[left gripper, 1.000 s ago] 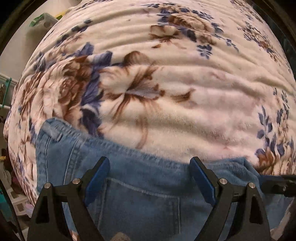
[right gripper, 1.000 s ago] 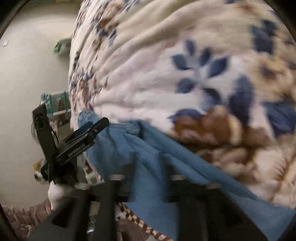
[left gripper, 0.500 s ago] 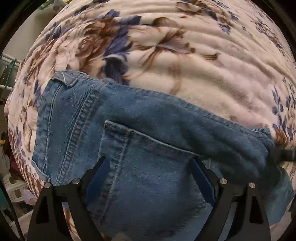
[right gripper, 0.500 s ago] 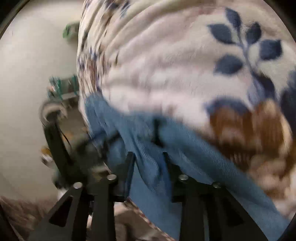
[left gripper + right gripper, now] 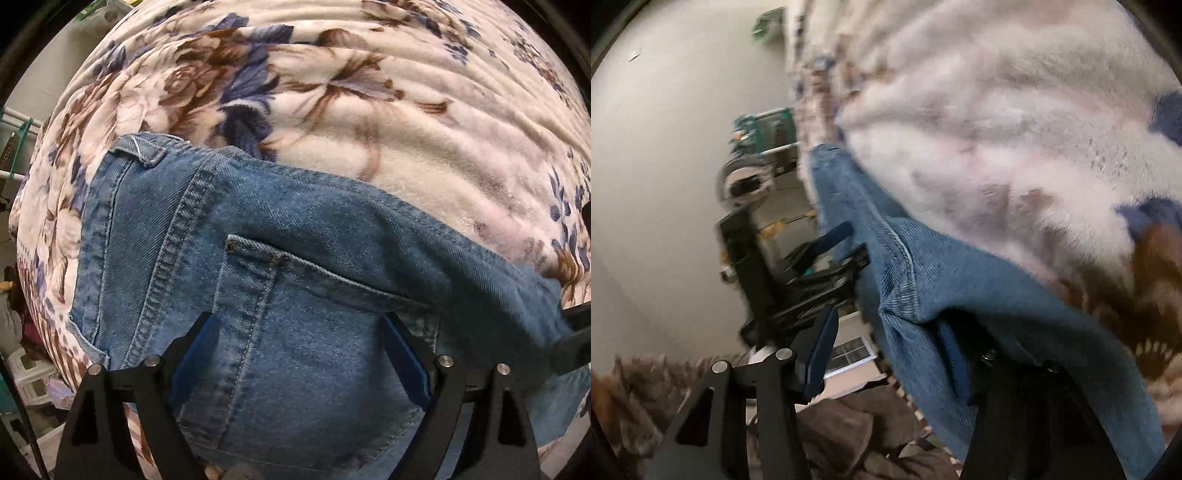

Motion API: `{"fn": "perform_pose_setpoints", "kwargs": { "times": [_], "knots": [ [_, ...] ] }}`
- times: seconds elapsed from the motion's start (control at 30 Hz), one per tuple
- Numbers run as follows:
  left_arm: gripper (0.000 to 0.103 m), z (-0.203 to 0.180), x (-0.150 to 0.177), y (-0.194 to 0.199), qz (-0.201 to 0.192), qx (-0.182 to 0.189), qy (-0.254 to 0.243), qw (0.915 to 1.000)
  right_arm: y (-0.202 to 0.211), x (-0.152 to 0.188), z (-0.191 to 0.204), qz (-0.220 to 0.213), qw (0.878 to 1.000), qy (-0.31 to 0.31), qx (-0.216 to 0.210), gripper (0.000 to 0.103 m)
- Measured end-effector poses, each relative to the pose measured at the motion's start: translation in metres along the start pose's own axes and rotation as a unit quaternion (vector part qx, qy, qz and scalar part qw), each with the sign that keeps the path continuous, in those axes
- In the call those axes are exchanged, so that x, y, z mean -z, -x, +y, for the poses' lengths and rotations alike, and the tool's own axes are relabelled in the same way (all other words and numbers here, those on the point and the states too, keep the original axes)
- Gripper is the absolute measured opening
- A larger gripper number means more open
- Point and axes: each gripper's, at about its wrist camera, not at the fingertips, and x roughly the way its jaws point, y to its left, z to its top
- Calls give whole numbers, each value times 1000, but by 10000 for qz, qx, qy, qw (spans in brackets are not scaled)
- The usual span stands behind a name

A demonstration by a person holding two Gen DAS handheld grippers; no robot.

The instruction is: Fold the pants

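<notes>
Denim pants (image 5: pixel 280 280) lie pocket-up on a floral blanket (image 5: pixel 388 122); left gripper (image 5: pixel 299 354) gapes wide above them, right gripper (image 5: pixel 886 354) has just been opening, cloth between its jaws.

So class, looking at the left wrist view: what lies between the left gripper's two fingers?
In the left wrist view, the jeans lie there: the back pocket spans the gap between the left gripper fingers. The fingers stand wide apart, not pinching the denim.
</notes>
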Motion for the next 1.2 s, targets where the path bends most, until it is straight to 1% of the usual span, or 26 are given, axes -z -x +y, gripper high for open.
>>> {"fn": "perform_pose_setpoints", "kwargs": {
  "times": [0.07,0.17,0.23,0.3,0.33,0.37,0.43,0.47,0.5,0.53,0.57,0.63,0.7,0.73,0.77,0.8,0.83,0.87,0.9,0.97,1.0,1.03,1.1,1.13,1.17,1.2],
  "knots": [
    [89,1,3,-1,28,-16,-13,10000,-10,3,11,196,9990,248,314,58],
    [89,8,-1,-6,39,-13,-37,10000,-12,11,25,380,9960,524,612,58],
    [89,8,2,-6,47,-29,-55,10000,-11,7,16,372,9956,360,776,58],
    [89,12,1,-9,43,-35,-55,10000,-8,3,1,244,9951,38,952,58],
    [89,12,1,-10,43,-39,-47,10000,-10,-1,-9,55,9960,-151,880,58],
    [89,11,2,-9,42,-37,-47,10000,-9,-4,-15,-166,9976,-301,602,58],
    [89,7,2,-6,23,-65,-72,9999,-5,-11,-23,-686,9956,-604,-211,58],
    [89,7,1,-6,33,-45,-71,10000,-3,-12,-25,-791,9935,-727,-365,58],
    [89,10,0,-8,43,-9,-57,10000,0,-11,-27,-839,9920,-791,-518,55],
    [91,10,-1,-8,39,7,-65,10000,8,-5,-30,-929,9898,-788,-743,44],
    [91,10,-1,-7,38,12,-82,10000,20,3,-35,-1019,9872,-839,-892,39],
    [91,9,1,-7,30,7,-82,10000,41,17,-50,-1298,9793,-1140,-1058,35],
    [91,9,2,-7,15,-16,-91,10000,52,23,-57,-1533,9739,-1232,-1131,34],
    [91,9,2,-7,8,-35,-93,10000,51,18,-53,-1448,9776,-1157,-992,34],
    [91,9,2,-7,4,-55,-94,9999,37,14,-48,-1306,9825,-1057,-808,34],
    [91,8,2,-9,11,-67,-98,9999,27,5,-38,-1071,9886,-945,-469,34],
    [91,7,2,-9,24,-69,-106,9999,23,3,-32,-896,9922,-860,-81,25],
    [91,5,1,-9,39,-79,-134,9999,25,-4,-25,-809,9928,-785,398,19],
    [91,4,1,-9,41,-89,-156,9998,32,-9,-21,-883,9893,-880,756,17],
    [91,2,0,-6,60,-134,-191,9997,51,-14,-17,-1146,9830,-1115,906,14],
    [91,2,-1,-2,69,-128,-171,9997,62,-15,-13,-1237,9812,-1037,1053,11],
    [91,2,-1,4,13,-85,-135,9999,74,-8,-6,-1339,9804,-888,1137,11],
    [91,-3,-4,21,-166,45,-104,9998,90,-1,0,-1439,9765,-907,1321,12],
    [91,-6,-5,28,-236,138,-90,9996,99,7,7,-1452,9727,-817,1615,12],
    [91,-12,-7,34,-295,259,-82,9992,102,12,15,-1403,9714,-663,1795,14],
    [91,-21,-10,38,-327,433,-106,9985,107,20,20,-1365,9676,-538,2056,25]
  ]
}}
